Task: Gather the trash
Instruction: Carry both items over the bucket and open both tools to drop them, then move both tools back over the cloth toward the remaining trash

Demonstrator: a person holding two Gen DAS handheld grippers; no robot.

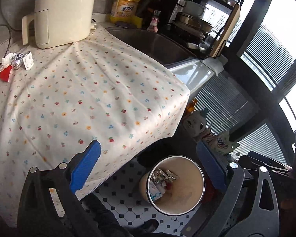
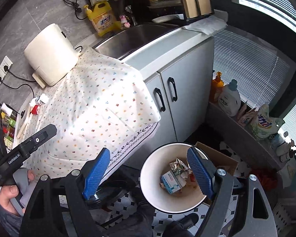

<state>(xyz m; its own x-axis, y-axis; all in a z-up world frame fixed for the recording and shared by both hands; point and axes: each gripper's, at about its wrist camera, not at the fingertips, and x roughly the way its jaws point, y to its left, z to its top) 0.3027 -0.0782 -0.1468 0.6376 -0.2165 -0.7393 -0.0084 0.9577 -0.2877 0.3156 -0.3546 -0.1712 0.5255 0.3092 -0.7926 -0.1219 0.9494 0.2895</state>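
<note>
Left gripper [image 1: 148,169]: jaws spread wide, nothing between the blue pads. Right gripper [image 2: 151,171]: also wide open and empty. White bin [image 1: 195,203] stands on the tiled floor below both, partly framed by each pair of fingers; crumpled foil and a small blue-white carton [image 2: 170,180] lie at its bottom. Remaining trash [image 1: 16,63], a foil ball, tissue and red scrap, sits on the floral cloth [image 1: 84,98], far ahead and left of the left gripper, near the cream appliance [image 1: 59,13].
</note>
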